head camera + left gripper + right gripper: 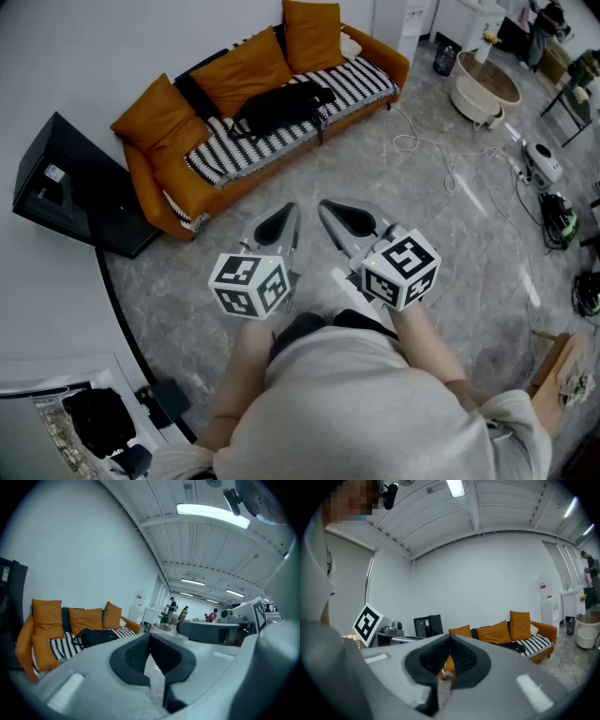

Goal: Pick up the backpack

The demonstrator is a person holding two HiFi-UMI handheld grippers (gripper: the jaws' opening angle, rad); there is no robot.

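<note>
- Foreground: a person in a pale top (366,403) stands with both arms out. The left gripper (283,223) and right gripper (345,219) are side by side and held roughly level. Each claw is pinched fully together with nothing between its pads.
- Middle ground: a stretch of bare grey marbled floor (422,216) separates the grippers from the furniture. A loose white cable (448,161) trails across it off to the right.
- Background: the black backpack (281,105) lies slumped on the striped seat of an orange sofa (155,178). It sits just in front of the orange cushions (246,70), well apart from both grippers, and one strap hangs over the seat's front edge.
- Step in hand: this looks like the very start of the task — an approach, with the backpack untouched and no reach begun.
- Next move, as a judgement: the person would need to walk across to the sofa and spread at least one claw. The claw would then go onto a strap or the top handle — the soft bag will likely sag, so a grip on webbing seems safer than on the body.
</note>
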